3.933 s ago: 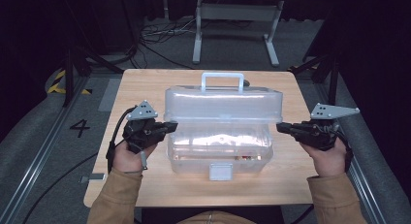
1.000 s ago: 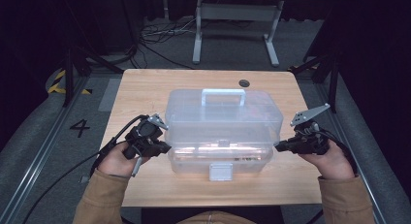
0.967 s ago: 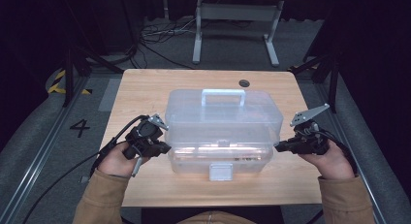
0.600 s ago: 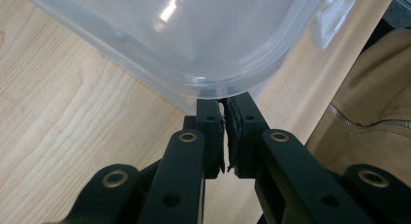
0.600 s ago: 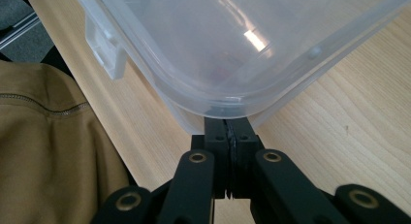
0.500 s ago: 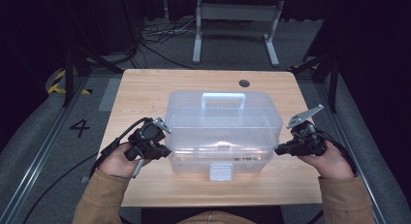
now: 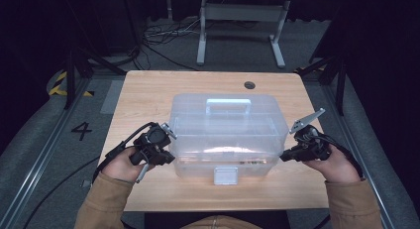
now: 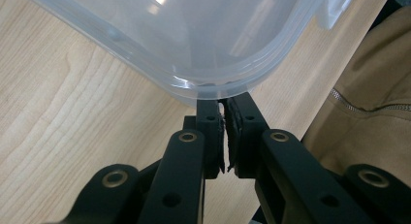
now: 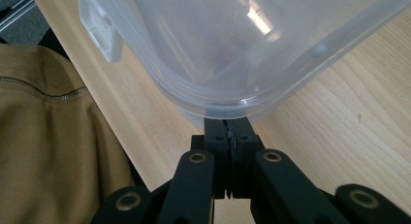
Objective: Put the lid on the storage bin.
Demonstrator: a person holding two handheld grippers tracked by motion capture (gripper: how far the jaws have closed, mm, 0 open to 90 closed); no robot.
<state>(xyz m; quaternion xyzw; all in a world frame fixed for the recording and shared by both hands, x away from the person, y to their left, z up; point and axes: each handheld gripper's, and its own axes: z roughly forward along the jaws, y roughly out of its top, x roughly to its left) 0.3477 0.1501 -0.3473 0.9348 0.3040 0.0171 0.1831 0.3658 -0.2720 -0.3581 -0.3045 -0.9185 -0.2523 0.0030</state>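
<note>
a big see-through plastic box with a lid and a handle on top [image 7: 229, 135] sits in the middle of the light wooden table [image 7: 148, 95]. its small white latch [image 7: 225, 175] faces the person.

the left gripper [image 7: 166, 157] is at the box's left near corner. in the left gripper view its two black jaws are almost closed, with just a thin gap, and their tips poke in under the rounded rim of the box [image 8: 208, 83]. nothing is held between them.

the right gripper [image 7: 286, 157] is at the box's right near corner. its jaws are pressed together with nothing between them, and the tips sit right under the box rim [image 9: 228, 100] too.

the person's tan sleeves [image 7: 106, 206] show at the near edge of the table.
</note>
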